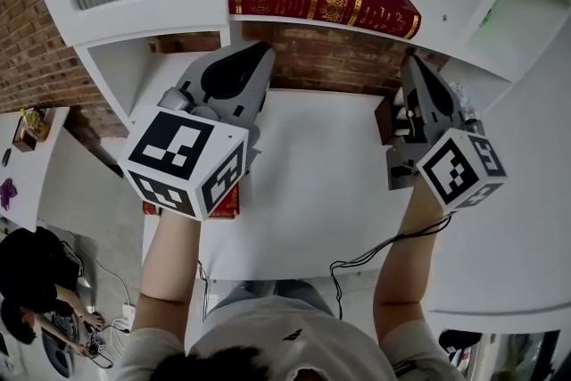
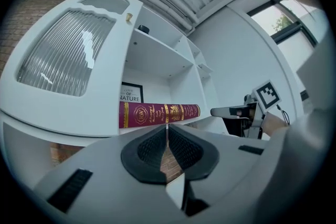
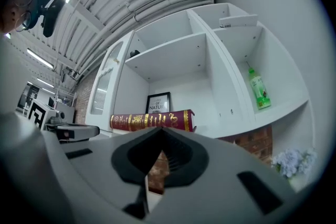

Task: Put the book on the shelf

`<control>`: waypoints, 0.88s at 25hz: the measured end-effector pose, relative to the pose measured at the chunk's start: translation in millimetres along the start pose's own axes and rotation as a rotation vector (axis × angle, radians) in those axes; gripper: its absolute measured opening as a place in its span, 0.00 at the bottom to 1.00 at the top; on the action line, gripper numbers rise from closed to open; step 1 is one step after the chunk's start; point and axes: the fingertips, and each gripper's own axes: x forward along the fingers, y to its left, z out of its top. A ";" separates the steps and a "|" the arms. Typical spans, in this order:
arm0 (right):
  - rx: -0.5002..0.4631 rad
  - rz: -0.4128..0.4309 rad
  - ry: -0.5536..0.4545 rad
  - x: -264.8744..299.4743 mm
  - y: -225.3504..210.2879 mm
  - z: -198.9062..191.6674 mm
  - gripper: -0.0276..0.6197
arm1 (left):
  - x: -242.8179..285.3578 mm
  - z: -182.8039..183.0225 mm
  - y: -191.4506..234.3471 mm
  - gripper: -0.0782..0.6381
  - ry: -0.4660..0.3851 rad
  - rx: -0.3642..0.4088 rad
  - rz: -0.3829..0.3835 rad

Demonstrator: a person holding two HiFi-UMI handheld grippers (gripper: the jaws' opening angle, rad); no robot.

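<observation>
So the book (image 1: 323,3) is lying flat on the lowest open board of the white shelf unit (image 3: 173,57). It's one fat hardcover in dark red, with shiny gold ornament stamped along the spine, which faces out, and it touches neither tool. Behind it a single black-framed print (image 2: 131,93) leans against the back wall. The shelf looks like smooth painted panels, boxy compartments on one side and a rounded door with ribbed glass (image 2: 68,55) on the other. There's rough red brick wall (image 1: 339,58) showing under it. Both tools are smooth grey plastic with black ribbed pads. The left gripper (image 2: 167,131) has its jaws pressed together with nothing in between, and the right gripper (image 3: 159,134) is the same, pinched together and empty. Both are held above the plain white table (image 1: 312,183), pointing toward the shelf. Each carries a cube with black-and-white square markers, so two cubes: left cube (image 1: 187,161) and right cube (image 1: 462,167). One green bottle (image 3: 257,89) stands in a side compartment, and there's one bunch of pale flowers (image 3: 294,160) lower down. Something red (image 1: 223,205) peeks out under the left cube, but I can't tell what it is.
</observation>
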 end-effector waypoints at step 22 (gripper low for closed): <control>0.015 -0.041 0.060 -57.9 76.2 -44.2 0.06 | -38.7 -34.5 -44.3 0.14 0.053 -0.035 -0.210</control>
